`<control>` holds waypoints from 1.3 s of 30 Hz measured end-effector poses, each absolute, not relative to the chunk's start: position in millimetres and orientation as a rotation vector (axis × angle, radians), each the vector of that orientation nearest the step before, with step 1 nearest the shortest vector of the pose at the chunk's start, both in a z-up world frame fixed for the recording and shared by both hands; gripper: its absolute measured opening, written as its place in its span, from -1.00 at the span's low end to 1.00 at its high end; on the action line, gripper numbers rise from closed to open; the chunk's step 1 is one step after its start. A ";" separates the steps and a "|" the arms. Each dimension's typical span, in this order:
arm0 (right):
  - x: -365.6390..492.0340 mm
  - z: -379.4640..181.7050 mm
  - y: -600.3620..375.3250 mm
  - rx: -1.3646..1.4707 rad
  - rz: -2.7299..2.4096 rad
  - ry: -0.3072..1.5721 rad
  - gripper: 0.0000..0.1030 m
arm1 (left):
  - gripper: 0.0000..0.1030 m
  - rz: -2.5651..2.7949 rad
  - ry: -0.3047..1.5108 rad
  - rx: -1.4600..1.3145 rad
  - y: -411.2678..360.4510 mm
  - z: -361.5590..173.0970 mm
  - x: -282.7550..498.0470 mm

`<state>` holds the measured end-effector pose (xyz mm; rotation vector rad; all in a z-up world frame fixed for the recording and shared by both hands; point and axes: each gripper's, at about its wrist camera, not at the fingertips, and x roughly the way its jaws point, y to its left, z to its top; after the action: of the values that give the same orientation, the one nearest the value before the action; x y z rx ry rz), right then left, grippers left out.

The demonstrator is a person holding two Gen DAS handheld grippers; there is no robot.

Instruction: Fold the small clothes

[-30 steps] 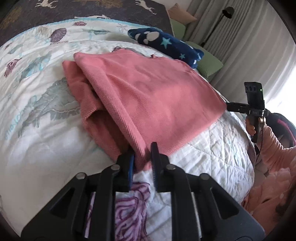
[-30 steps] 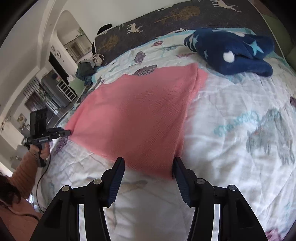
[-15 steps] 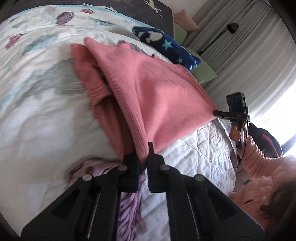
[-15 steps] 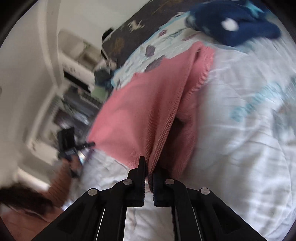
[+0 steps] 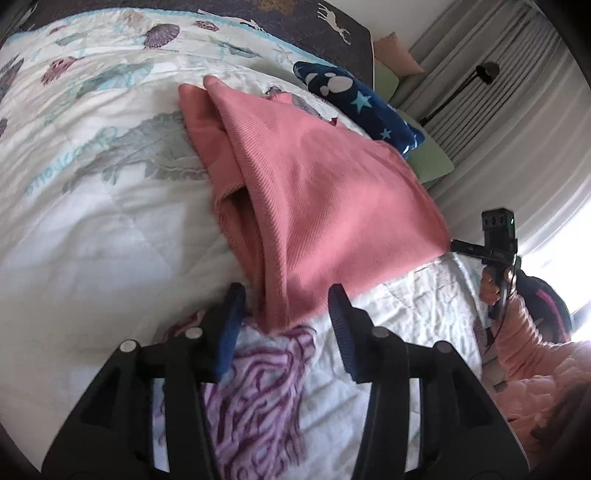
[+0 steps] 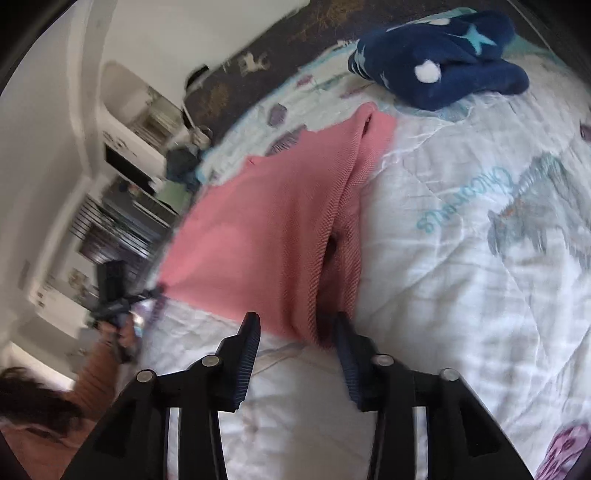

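A pink knit garment (image 5: 317,192) lies folded over on itself on the white patterned quilt (image 5: 92,229). Its near corner sits between the open jaws of my left gripper (image 5: 286,306), which no longer clamps it. In the right wrist view the same pink garment (image 6: 266,240) lies with its other near corner between the open jaws of my right gripper (image 6: 297,328). Each gripper shows small in the other's view, at the garment's far corner: the right one (image 5: 496,236) and the left one (image 6: 114,291).
A dark blue star-patterned garment (image 5: 362,103) lies beyond the pink one, near green and peach pillows (image 5: 428,162). A dark bedspread with deer (image 5: 295,22) covers the head of the bed. Curtains and a floor lamp (image 5: 487,70) stand on the right. The person's pink sleeve (image 5: 524,343) is at the bed's edge.
Both grippers were shut on the garment's near corners half a second ago and have opened, letting the folded edge drop onto the quilt.
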<state>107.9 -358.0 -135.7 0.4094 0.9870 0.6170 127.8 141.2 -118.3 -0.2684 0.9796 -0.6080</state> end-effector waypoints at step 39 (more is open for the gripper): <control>39.0 -122.9 -371.1 0.917 0.474 0.925 -0.92 | -0.89 -0.500 0.880 -0.660 146.0 -78.1 40.0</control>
<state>39.0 -371.1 -122.9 0.9173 0.9248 0.4739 40.0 146.0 -78.1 -0.6600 0.8798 -0.5000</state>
